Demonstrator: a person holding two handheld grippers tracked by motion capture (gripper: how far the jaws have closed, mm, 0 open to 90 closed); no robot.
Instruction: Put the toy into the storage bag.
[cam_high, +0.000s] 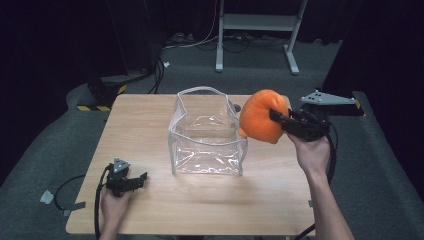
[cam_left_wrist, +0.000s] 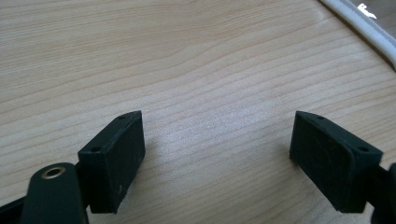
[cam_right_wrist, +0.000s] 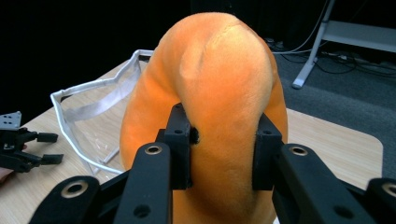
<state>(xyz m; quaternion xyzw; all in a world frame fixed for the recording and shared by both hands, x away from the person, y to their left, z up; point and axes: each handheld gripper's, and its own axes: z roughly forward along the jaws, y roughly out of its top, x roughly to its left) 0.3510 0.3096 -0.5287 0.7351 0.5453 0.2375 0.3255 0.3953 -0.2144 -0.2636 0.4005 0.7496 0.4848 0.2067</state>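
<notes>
The right gripper (cam_high: 280, 119) is clamped on a soft orange plush toy (cam_high: 261, 116), its two black jaws pinching a fold of the fabric, as the right gripper view shows with the plush (cam_right_wrist: 219, 107) bulging above the pads. The toy hangs in the air just beside the right wall of the clear plastic bag with white trim (cam_high: 207, 132), which stands open-topped near the middle of the wooden table (cam_high: 150, 200), toward its far edge. Held high and level with the bag's rim, the toy seems placed to go over the edge and down into the opening. The left gripper (cam_high: 134, 181) rests low near the front-left corner of the table, well apart from the bag; its jaws stand wide apart over bare wood (cam_left_wrist: 210, 70), holding nothing, probably waiting to steady the floppy bag.
</notes>
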